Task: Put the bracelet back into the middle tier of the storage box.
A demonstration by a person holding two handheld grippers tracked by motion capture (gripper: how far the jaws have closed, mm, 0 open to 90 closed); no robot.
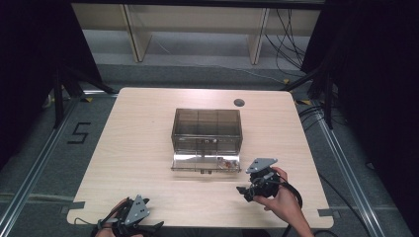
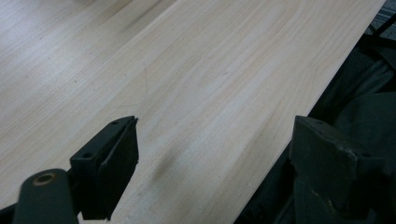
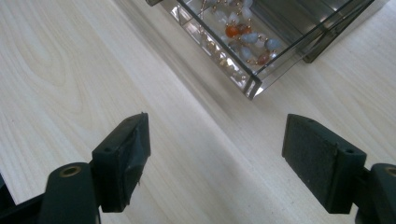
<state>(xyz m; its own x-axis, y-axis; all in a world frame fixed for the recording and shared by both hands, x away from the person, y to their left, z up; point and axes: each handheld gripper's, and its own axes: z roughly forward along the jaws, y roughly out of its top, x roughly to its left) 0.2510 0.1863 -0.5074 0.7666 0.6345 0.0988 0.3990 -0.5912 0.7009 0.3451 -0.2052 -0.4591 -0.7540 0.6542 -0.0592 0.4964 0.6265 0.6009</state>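
Hovering gaping near the drawer (image 3: 243,79) of beads (image 3: 243,35) — the right claw (image 3: 219,158); left claw (image 2: 210,163) gaped too, over the desk (image 2: 210,70) edge.

Drawer box (image 1: 207,129) mid-table (image 1: 138,148); drawer (image 1: 206,162) pulled out front, beads (image 3: 243,35) inside at right.

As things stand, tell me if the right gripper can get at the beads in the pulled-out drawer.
Probably yes. The right gripper is open, just in front of the drawer, with bare table between. The beads lie uncovered in the open-topped drawer.
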